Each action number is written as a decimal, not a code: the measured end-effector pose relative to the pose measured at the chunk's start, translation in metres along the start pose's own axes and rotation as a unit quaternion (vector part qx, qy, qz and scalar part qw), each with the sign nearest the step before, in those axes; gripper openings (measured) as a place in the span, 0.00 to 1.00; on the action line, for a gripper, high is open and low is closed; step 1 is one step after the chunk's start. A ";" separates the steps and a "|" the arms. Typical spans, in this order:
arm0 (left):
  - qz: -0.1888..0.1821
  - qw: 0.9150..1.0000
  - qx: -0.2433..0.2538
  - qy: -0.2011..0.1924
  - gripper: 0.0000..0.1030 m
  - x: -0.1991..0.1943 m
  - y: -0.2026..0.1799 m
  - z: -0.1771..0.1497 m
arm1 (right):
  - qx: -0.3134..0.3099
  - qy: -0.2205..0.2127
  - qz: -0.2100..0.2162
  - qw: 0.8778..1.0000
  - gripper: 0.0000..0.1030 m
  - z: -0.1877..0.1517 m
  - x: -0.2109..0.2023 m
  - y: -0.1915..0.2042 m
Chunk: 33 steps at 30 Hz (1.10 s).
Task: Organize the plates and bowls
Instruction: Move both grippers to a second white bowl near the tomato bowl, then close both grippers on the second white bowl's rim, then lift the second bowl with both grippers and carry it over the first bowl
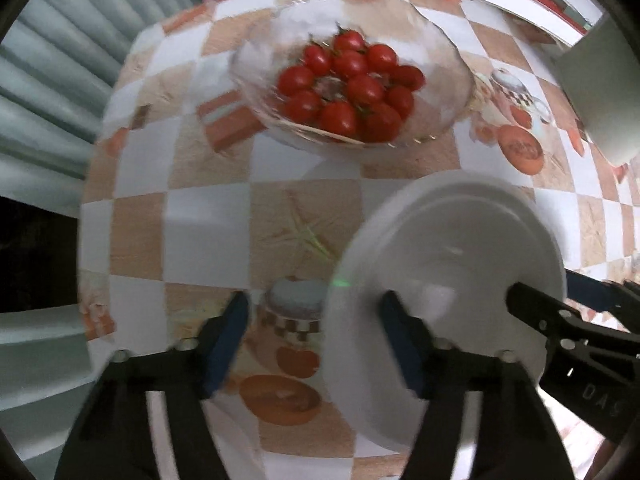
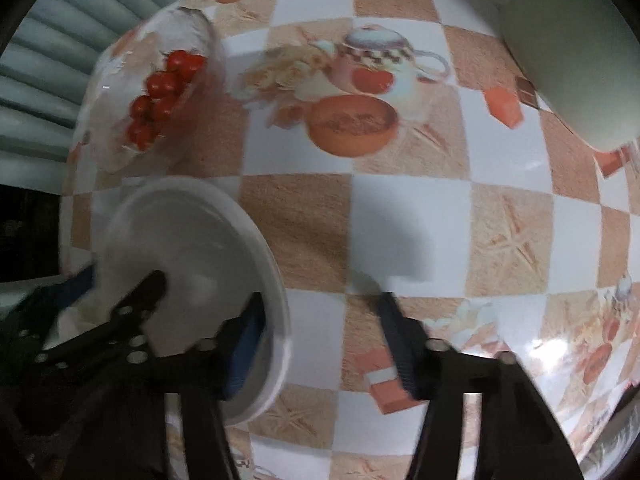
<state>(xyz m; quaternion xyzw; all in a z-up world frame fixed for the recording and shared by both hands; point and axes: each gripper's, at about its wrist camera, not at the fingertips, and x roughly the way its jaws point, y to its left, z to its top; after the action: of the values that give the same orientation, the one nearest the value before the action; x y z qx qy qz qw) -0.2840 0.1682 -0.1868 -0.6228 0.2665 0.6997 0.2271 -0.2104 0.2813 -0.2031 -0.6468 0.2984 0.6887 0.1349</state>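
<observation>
A white bowl [image 1: 460, 248] stands on the chequered tablecloth [image 1: 200, 220], near me. My left gripper [image 1: 314, 304] points down over its left rim, one finger inside the bowl and one outside. The pads stand clear of the rim. My right gripper [image 2: 320, 300] straddles the opposite rim of the white bowl [image 2: 192, 232] in the same way, also without pressing on it. Each gripper shows in the other's view: the right gripper [image 1: 546, 288] and the left gripper [image 2: 124, 276]. A clear glass bowl [image 1: 440, 92] of cherry tomatoes [image 1: 352, 80] stands behind.
The glass bowl [image 2: 200, 28] is close to the table's far left edge, with a ribbed wall beyond. A pale grey-green object [image 1: 600, 92] stands at the back right, also in the right wrist view [image 2: 572, 60]. Bare tablecloth [image 2: 400, 220] lies to the right of the white bowl.
</observation>
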 end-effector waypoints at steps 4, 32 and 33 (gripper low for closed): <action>-0.020 1.000 0.013 -0.004 0.30 -0.002 -0.009 -0.001 | -0.010 0.008 0.020 1.000 0.19 0.000 0.002 0.009; -0.036 0.997 0.072 0.019 0.28 -0.009 -0.074 -0.158 | 0.018 0.050 0.000 0.999 0.14 -0.159 -0.003 -0.019; -0.035 0.997 0.070 0.020 0.28 -0.009 -0.075 -0.159 | 0.020 0.049 -0.001 0.999 0.14 -0.161 -0.005 -0.021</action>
<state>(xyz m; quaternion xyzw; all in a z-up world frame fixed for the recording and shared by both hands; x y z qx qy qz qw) -0.1151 0.1206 -0.1974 -0.6281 0.2976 0.6582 0.2894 -0.0672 0.2045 -0.2013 -0.6772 0.3181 0.6499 0.1337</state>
